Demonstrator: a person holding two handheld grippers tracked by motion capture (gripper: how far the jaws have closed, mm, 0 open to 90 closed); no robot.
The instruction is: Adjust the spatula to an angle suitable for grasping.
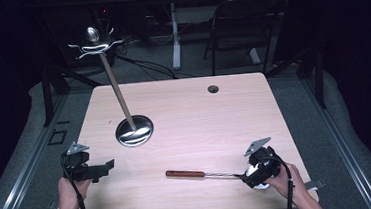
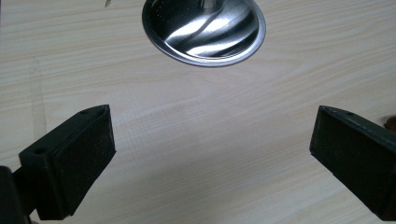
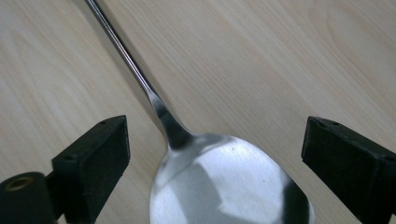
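The spoon (image 1: 206, 174) was lying flat on the light wood table (image 1: 189, 109), near the person's edge and off toward the right side. Its brown wooden handle (image 1: 185, 173) pointed left toward the middle of the table, then a thin metal shaft ran right to the bowl. The bowl (image 3: 229, 186) was sitting right between the jaws of the right gripper (image 1: 257, 172), and in the right gripper view you could see the shiny bowl facing up with table wood showing on both sides of it. So the right tongs were wide apart, straddling the bowl but not pinching it; the pads weren't touching metal on either side.

The left gripper (image 1: 109, 165) was over by the table's left edge, well apart from the spoon, held in the person's left hand (image 1: 70, 191). Its tongs were wide too, with nothing between them, just bare table in the left gripper view.

Farther back on the left stood a utensil stand (image 1: 123, 99): round shiny metal base (image 2: 204, 31) on the table, a brownish pole rising from it and leaning left in the high view, and wavy metal hooks at the top with what looked like another spoon (image 1: 92, 34) hanging up there. The base sat straight ahead of the left gripper's jaws, near but not touching.
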